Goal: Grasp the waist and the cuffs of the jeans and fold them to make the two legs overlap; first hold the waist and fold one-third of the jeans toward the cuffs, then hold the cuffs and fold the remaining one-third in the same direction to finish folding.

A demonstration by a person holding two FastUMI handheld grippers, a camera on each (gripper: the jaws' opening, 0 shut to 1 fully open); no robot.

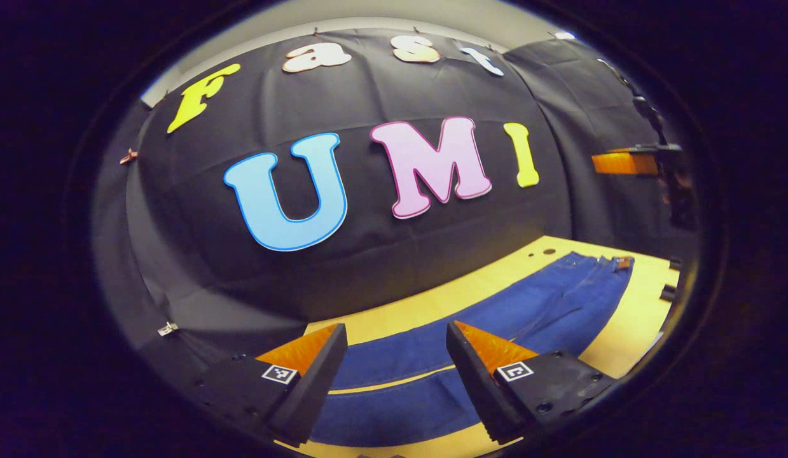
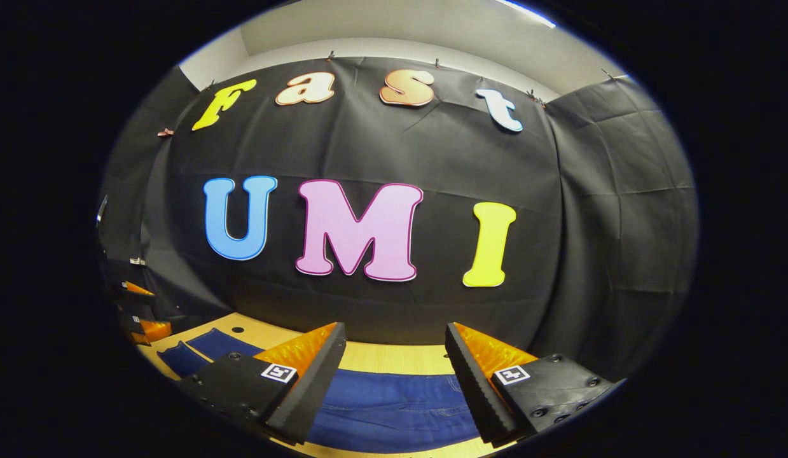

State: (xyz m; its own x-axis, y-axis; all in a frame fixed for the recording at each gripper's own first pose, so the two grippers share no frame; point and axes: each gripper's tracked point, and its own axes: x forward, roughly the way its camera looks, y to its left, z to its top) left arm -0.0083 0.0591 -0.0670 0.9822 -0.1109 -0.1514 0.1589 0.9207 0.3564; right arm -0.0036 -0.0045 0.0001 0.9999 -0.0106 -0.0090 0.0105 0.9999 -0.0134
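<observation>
One wooden table [image 1: 629,331] carries one pair of blue jeans [image 1: 546,305], laid flat and full length. In the left gripper view the jeans run from the 6 o'clock edge out toward 3 o'clock, the two legs lying side by side with a thin strip of tabletop showing between them near the bottom, and the waist end with its brown patch farthest away at about 3 o'clock. In the right gripper view the same jeans [image 2: 394,404] spread across 6 o'clock under the fingers, and the two leg ends reach toward 8 o'clock. There are two grippers. The left gripper [image 1: 397,359] hangs above the legs with its two fingers spread wide, holding nothing and clear of the cloth. The right gripper [image 2: 394,359] hangs above the waist part, its two fingers likewise wide apart and empty. In the left gripper view part of the other gripper appears small at about 3 o'clock, above the waist end; in the right gripper view the other one appears small at about 8 o'clock.
</observation>
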